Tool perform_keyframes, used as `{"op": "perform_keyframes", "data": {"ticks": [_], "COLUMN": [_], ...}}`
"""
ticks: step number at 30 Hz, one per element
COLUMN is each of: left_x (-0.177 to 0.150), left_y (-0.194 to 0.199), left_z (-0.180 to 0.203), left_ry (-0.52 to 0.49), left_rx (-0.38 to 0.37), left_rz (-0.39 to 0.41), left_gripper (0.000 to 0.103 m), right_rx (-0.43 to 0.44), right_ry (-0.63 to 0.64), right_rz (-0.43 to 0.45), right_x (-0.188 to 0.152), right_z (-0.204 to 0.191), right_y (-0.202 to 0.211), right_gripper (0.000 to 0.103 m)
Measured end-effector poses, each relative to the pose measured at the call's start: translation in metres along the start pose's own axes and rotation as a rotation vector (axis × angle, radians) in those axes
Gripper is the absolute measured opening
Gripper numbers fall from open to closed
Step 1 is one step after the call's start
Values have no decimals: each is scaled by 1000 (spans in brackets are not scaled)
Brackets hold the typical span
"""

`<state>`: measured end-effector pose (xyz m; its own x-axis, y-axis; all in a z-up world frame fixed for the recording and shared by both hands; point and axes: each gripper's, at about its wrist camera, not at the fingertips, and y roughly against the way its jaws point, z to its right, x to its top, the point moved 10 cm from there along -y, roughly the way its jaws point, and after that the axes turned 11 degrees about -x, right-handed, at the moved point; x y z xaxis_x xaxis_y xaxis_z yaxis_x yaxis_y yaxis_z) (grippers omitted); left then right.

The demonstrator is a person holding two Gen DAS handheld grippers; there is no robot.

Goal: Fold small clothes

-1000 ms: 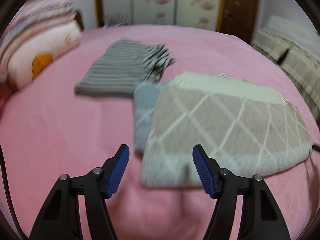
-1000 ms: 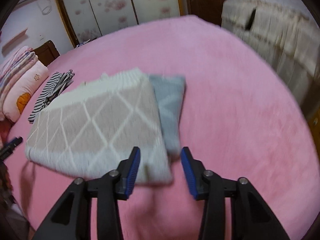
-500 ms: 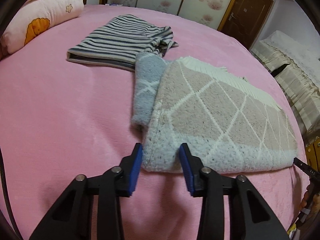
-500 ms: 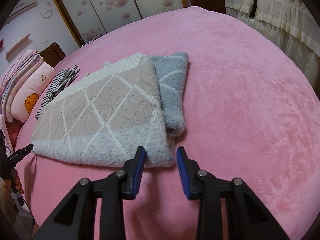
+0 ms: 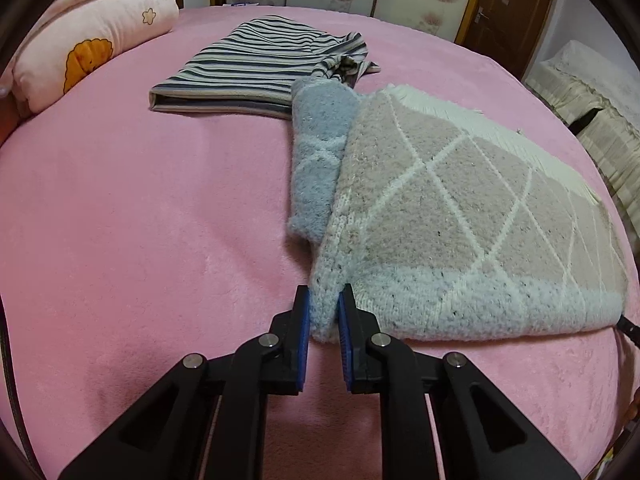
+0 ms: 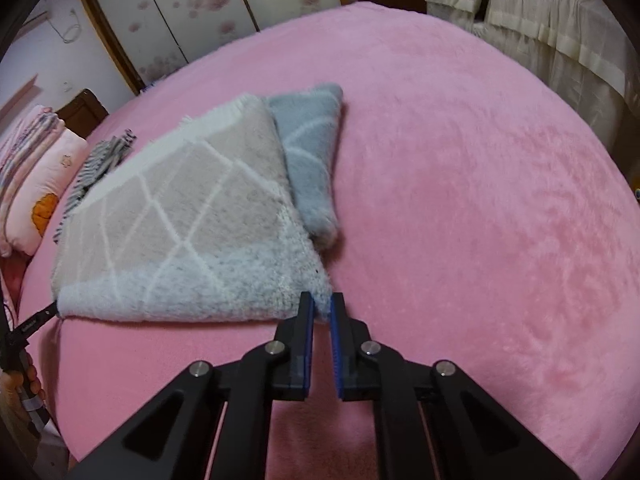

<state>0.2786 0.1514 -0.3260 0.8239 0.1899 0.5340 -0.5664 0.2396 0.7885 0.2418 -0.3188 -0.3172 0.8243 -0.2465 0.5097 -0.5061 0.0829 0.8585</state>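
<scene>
Gripping both near corners of the sweater (image 5: 460,216) is the step you're on, judging by how things lie. L gripper (image 5: 323,312) has its jaws clamped on the fuzzy pale-blue corner on that side; the fabric bunches up between the blue pads (image 5: 304,320). R gripper (image 6: 321,312) has its jaws nearly together on the opposite near corner, w/ only a thin tip of knit between them, so that hold looks shallower.

The sweater sits flat on the pink bed (image 6: 460,180), hem toward the near edge where you stand, white ribbed end pointing at the far edge. One blue sleeve (image 5: 320,160) pokes out from under the body on the L gripper's side. It looks already folded lengthwise, so prob. one more fold is left.

Behind it, toward the far edge, lies a striped garment (image 5: 248,72), folded, just touching the sleeve tip. Pillow (image 5: 80,52) sits at the far left corner of the bed.

Next move, as I read it: lift both corners together, keep them level, carry the hem over toward the ribbed end and lay it down square. Check the R grip first; it could slip out when you lift. Keep clear of the striped piece so you don't drag it.
</scene>
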Motion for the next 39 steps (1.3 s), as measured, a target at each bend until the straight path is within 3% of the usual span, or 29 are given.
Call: {"op": "perform_keyframes", "data": {"ticks": [4, 5, 7, 8, 15, 18, 22, 30, 39], "left_x": [0, 0, 0, -1, -15, -19, -18, -19, -23], "left_y": [2, 4, 10, 13, 29, 40, 55, 81, 97], "left_z": [-2, -4, -11, -13, -6, 7, 23, 27, 37], "left_ry": [25, 34, 56, 66, 60, 24, 17, 124, 152], "left_rx": [-25, -23, 17, 28, 30, 20, -11, -55, -106], "left_rz": [10, 12, 19, 28, -11, -8, 16, 54, 60], "left_gripper": [21, 37, 60, 67, 72, 83, 84, 92, 94], "right_rx": [-9, -12, -13, -17, 7, 26, 59, 135, 196], "right_ry": [1, 11, 20, 20, 20, 21, 27, 34, 79], "right_rz": [8, 11, 10, 10, 50, 71, 88, 57, 32], "right_x": [1, 1, 2, 2, 4, 3, -3, -27, -45], "right_z": [-2, -3, -6, -5, -21, -31, -47, -84, -128], "right_y": [2, 4, 9, 11, 41, 57, 73, 85, 87], "right_gripper": [7, 8, 10, 11, 15, 15, 16, 16, 16]}}
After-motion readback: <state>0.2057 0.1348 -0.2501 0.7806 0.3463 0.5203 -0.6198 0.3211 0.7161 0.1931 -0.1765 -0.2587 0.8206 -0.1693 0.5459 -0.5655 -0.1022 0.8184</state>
